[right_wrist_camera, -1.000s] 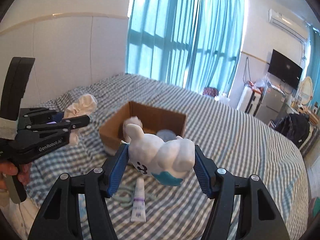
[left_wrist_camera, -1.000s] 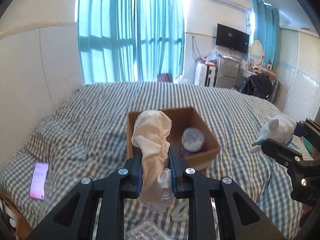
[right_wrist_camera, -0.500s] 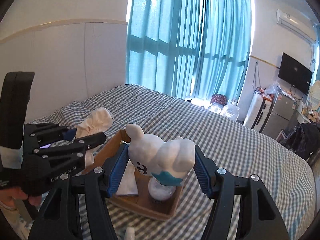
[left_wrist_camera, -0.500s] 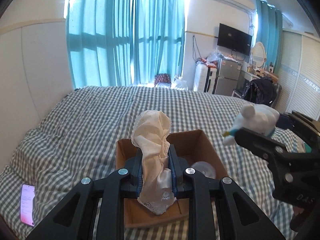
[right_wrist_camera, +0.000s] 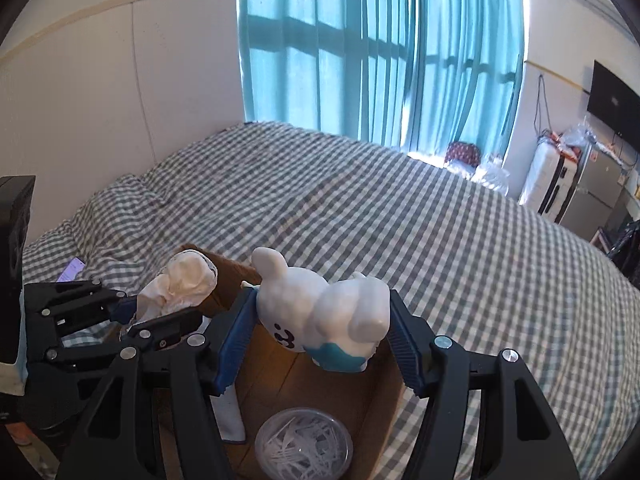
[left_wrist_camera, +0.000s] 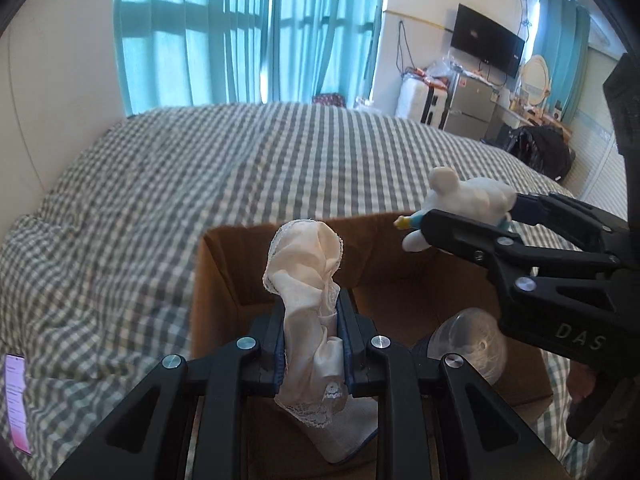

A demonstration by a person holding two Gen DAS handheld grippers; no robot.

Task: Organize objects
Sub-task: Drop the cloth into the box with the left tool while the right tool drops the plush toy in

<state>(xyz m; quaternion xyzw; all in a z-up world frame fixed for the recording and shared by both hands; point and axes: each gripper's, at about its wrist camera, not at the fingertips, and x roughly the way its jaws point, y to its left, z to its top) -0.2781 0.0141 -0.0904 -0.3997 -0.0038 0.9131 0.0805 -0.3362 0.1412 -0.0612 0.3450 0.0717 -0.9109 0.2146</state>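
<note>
My left gripper (left_wrist_camera: 311, 320) is shut on a cream lace cloth (left_wrist_camera: 308, 276) and holds it over the open cardboard box (left_wrist_camera: 224, 264) on the bed. My right gripper (right_wrist_camera: 320, 332) is shut on a white bear toy with a blue base (right_wrist_camera: 320, 316), also above the box (right_wrist_camera: 384, 384). The toy shows in the left wrist view (left_wrist_camera: 464, 200) at the right, over the box's far right corner. The cloth shows in the right wrist view (right_wrist_camera: 184, 284) at the left. A clear round tub (right_wrist_camera: 304, 444) and a white folded item (right_wrist_camera: 232, 412) lie inside the box.
The checked bedcover (right_wrist_camera: 400, 216) spreads all around the box. A pink phone (left_wrist_camera: 16, 400) lies at the bed's left edge. Teal curtains (right_wrist_camera: 380, 52), a suitcase (right_wrist_camera: 552, 180) and a wall television (left_wrist_camera: 486, 44) stand beyond the bed.
Both grippers moved forward over the box with their loads. The box has come closer and lower in both views; the tube on the bedcover has dropped out of sight.
</note>
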